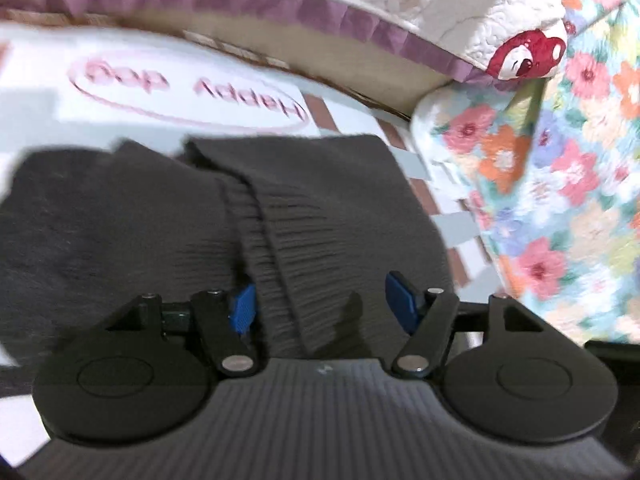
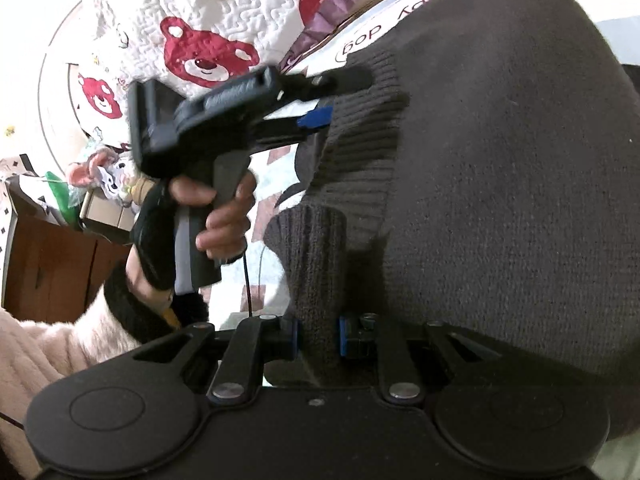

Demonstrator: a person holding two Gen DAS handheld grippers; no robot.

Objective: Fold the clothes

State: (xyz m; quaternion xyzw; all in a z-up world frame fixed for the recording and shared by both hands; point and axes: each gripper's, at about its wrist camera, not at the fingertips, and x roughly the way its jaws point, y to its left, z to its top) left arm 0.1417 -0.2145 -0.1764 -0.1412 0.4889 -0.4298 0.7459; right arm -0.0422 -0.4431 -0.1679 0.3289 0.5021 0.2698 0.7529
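- Quilted bear bedding point(image 2: 208, 12) backs a dark grey sweater point(image 1: 320, 208) spread on the printed mat point(image 1: 180, 84)
- left gripper point(image 1: 324, 306) released, ribbed hem between parted pads
- only right view: right gripper point(image 2: 318, 340) pinching a cuff; person's hand point(image 2: 224, 212)

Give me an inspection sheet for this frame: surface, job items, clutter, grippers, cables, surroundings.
Surface: printed mat with pink lettering.
Job's things: dark grey knit sweater, ribbed cuff bunched.
Clutter: floral quilt beside the mat.
Grippers: left gripper open over ribbed fabric; right gripper shut on the cuff.
Cables: thin dark cable hangs below the person's hand.
Surroundings: bear-print quilt, brown cabinet.
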